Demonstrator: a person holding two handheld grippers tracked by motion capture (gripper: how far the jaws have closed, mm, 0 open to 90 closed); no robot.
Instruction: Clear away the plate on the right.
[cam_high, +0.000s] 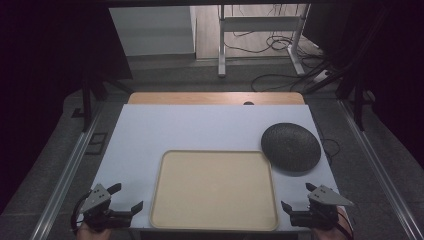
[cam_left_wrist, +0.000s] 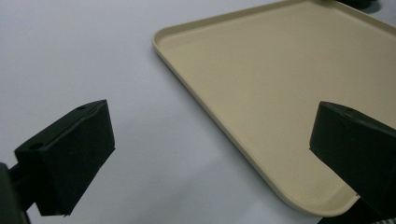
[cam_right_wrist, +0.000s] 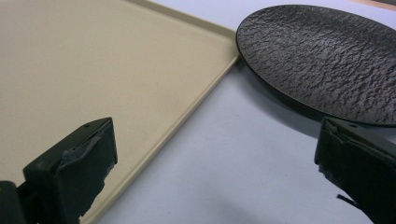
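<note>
White matte tabletop (cam_high: 150, 135) under smooth beige rectangular tray (cam_high: 215, 187), round rough-textured black plate (cam_high: 291, 147), left tongs (cam_high: 128, 197) and right tongs (cam_high: 296, 196) both agape, empty.

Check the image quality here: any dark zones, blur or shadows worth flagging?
High view: surroundings nearly black, table evenly lit, slightly soft. Left gripper view: tray sharp, no glare. Right gripper view: black plate casts a soft shadow; its texture is crisp.

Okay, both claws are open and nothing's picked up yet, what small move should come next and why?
Probably ease the right claw forward toward the near rim of the black plate. Both claws are open and empty, the beige tray is bare, and the plate, the one loose item, lies just ahead of the right claw, beside the tray's right edge. The left claw sits farther off.
</note>
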